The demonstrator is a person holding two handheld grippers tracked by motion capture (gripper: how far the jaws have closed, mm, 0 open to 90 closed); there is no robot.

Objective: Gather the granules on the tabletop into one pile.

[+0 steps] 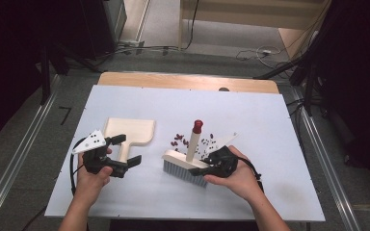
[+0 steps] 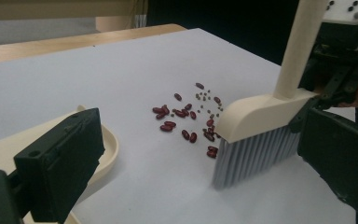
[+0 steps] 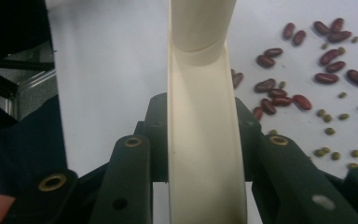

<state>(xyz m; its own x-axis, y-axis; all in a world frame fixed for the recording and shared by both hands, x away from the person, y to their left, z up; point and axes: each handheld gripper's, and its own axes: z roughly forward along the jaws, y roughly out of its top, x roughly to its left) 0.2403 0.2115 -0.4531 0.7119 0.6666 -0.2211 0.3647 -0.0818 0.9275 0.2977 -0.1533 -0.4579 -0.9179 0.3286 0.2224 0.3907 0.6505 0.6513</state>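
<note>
Sweeping step: right gripper (image 1: pixel 211 166) clamped on brush (image 1: pixel 185 166) head beside beans (image 2: pixel 186 114); left gripper (image 1: pixel 120 150) open-jawed astride dustpan (image 1: pixel 130 131) handle. Next: grip dustpan, sweep beans in.

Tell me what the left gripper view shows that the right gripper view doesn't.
Left gripper view: the brush's grey bristles standing on the table beside the beans, and the dustpan between the left hand-held gripper's open jaws. Right gripper view: the right hand-held gripper clamped on the brush head's cream back, seen close. Both: the brush handle, the red beans, small green beans and the white table.
</note>
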